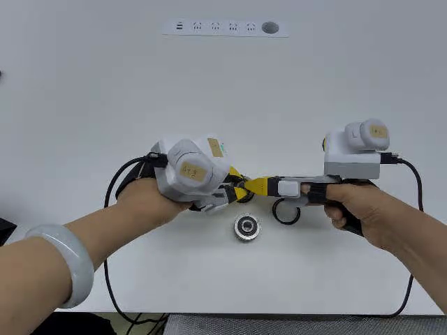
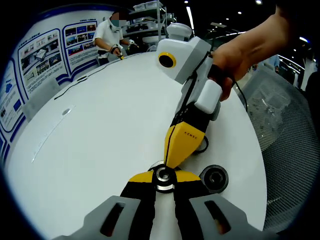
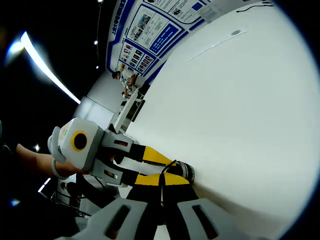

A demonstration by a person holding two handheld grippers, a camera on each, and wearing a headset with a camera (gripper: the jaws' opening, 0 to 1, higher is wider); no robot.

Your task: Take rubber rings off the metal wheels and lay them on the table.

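Rubber ring [image 1: 285,211]: one lies free on table [image 1: 140,84] | your left gripper [image 2: 163,178] clamps metal wheel [image 3: 185,171] near it | right gripper [image 3: 161,179] nipped together on mounted ring [image 3: 173,163], apparently peeling | second wheel [image 1: 246,227] beside, ring status unclear.

Just behind the loose wheel [image 1: 246,227], your left gripper [image 1: 239,193] and right gripper [image 1: 250,187] meet tip to tip around a clamped wheel [image 2: 164,176], barring passage. A rubber ring [image 1: 285,211] lies just right of the loose wheel. Farther behind it, the table [image 1: 209,91] lies open up to a power strip [image 1: 225,28].
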